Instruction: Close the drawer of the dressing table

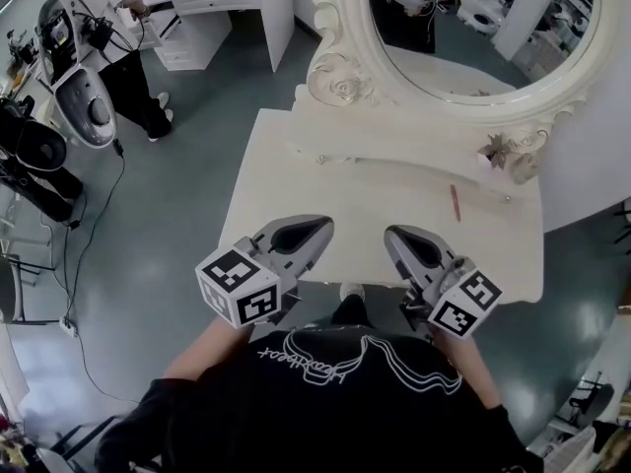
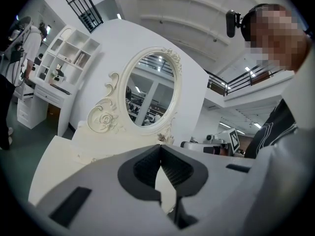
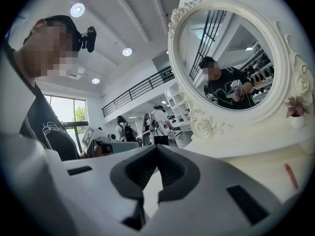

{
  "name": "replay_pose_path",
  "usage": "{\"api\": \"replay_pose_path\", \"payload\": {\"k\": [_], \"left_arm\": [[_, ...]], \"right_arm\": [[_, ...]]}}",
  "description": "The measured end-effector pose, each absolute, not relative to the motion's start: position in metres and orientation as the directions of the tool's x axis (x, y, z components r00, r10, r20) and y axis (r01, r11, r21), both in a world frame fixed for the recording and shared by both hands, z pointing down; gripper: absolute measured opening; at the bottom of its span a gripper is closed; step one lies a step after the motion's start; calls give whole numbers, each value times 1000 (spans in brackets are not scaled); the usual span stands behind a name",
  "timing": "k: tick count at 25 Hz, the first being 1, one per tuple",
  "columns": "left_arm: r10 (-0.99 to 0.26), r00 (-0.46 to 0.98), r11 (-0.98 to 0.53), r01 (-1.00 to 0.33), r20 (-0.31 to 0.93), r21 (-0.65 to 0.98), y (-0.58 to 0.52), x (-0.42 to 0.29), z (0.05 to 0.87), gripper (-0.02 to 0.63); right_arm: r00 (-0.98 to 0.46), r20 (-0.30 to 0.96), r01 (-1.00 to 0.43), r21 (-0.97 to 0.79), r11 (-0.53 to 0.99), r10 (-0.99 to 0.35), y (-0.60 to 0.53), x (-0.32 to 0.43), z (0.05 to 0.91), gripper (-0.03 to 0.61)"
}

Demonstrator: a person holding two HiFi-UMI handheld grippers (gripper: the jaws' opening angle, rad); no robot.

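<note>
Your left tongs (image 1: 323, 223) and right tongs (image 1: 390, 233) are both pressed together, empty, their tips above the counter (image 1: 276, 180) near its front edge. Open floor (image 1: 158, 235) lies left of it.

Bench (image 1: 286, 195) looks like painted wood, smooth creamy white with a soft sheen. Mirror frame (image 1: 340, 82) is carved, same white, a bit glossier, and the mirror glass (image 1: 473, 28) is properly shiny. Left gripper (image 1: 323, 224) and right gripper (image 1: 392, 233) are matt grey plastic with ribbed black pads (image 2: 147, 167). Floor (image 1: 168, 215) is smooth grey-blue, faintly glossy.
</note>
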State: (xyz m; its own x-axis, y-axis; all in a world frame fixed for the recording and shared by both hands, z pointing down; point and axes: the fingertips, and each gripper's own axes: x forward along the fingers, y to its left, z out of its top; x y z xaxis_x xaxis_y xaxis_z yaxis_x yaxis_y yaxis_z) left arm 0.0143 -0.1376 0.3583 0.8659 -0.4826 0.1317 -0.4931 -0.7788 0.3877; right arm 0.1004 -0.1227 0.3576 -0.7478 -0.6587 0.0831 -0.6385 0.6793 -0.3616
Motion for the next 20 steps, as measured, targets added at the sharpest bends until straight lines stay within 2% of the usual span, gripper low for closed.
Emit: {"api": "replay_pose_path", "payload": {"k": [20], "left_arm": [[-480,861,-756,-503,168,418,-148,28,375,5]], "right_arm": [[-742,100,-642,-392,659,-663,-134,120,369,3]]}}
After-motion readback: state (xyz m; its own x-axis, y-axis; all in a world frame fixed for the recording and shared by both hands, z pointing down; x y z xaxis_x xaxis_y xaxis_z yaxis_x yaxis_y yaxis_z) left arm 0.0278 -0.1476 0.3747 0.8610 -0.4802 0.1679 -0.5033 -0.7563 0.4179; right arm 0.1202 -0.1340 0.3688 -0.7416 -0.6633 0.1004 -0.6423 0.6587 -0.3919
